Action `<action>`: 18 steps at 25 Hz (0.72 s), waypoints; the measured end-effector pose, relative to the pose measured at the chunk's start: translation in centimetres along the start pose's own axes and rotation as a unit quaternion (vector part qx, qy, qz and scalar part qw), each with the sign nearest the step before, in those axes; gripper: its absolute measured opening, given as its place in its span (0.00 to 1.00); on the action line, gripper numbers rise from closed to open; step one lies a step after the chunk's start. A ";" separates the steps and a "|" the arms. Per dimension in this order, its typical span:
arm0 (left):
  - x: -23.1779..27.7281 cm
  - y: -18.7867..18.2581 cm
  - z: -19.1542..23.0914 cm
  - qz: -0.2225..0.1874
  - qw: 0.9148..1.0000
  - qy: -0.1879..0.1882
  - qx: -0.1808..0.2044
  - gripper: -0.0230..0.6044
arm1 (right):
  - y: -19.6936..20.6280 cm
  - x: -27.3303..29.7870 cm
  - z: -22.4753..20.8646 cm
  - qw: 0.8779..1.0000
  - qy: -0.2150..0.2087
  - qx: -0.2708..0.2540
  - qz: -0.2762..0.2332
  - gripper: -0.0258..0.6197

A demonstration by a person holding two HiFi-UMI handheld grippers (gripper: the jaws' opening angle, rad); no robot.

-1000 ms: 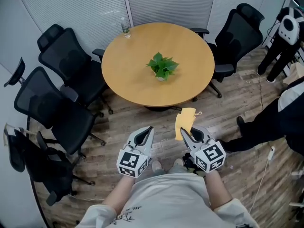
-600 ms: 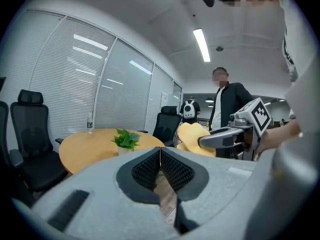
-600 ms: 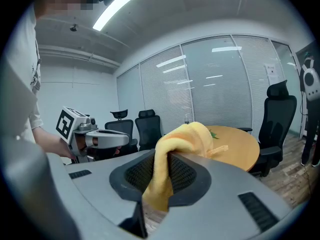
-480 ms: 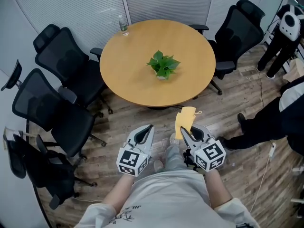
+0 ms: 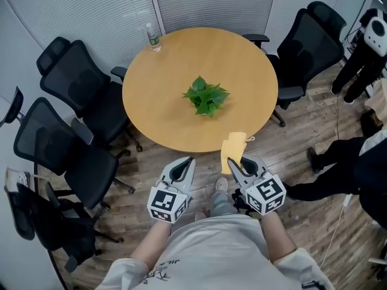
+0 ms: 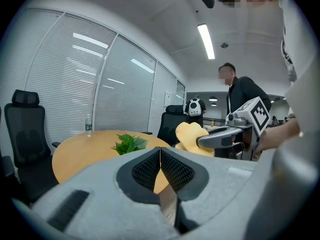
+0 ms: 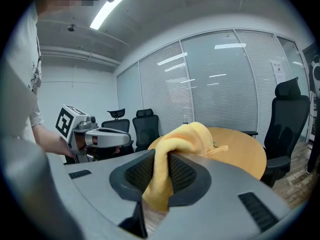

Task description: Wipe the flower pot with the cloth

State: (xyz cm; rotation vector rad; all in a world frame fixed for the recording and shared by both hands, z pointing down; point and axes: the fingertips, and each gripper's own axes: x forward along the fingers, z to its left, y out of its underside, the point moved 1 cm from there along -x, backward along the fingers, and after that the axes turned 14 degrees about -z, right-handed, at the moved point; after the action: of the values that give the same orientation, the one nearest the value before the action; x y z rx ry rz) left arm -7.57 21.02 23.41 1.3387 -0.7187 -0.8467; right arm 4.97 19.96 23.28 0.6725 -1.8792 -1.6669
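A small flower pot with a leafy green plant point(image 5: 207, 96) stands in the middle of the round wooden table point(image 5: 157, 110); its leaves also show in the left gripper view as the plant point(image 6: 129, 144). My right gripper point(image 5: 230, 164) is shut on a yellow cloth point(image 5: 233, 150), just short of the table's near edge. The cloth point(image 7: 176, 149) bulges up between its pads. My left gripper point(image 5: 191, 160) is shut with nothing in it, beside the right one. In the left gripper view the jaws meet at my left gripper point(image 6: 160, 165).
Black office chairs point(image 5: 78, 89) stand left of the table and another chair point(image 5: 308, 47) stands at its right. A water bottle point(image 5: 151, 36) stands at the table's far left edge. A person in dark clothes point(image 5: 357, 162) stands at the right. The floor is wood.
Both grippers and the cloth have moved forward towards the table; the table edge now lies just in front of the cloth. Neither gripper's jaws have changed.
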 end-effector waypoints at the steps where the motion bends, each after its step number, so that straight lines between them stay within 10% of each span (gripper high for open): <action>1: 1.0 -0.1 0.5 -0.001 1.000 -0.002 0.001 0.05 | -0.2 0.7 -1.0 1.000 -0.001 -0.001 0.000 0.13; 18: 13.4 -0.1 6.5 -0.007 0.998 -0.058 0.002 0.05 | -2.1 7.8 -14.1 0.999 -0.049 -0.017 0.012 0.13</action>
State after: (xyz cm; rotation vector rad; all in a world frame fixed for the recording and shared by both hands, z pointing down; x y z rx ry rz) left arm -6.04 6.24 23.58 1.3071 -0.8027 -0.9403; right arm 8.91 4.22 23.05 0.5611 -1.9133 -1.7418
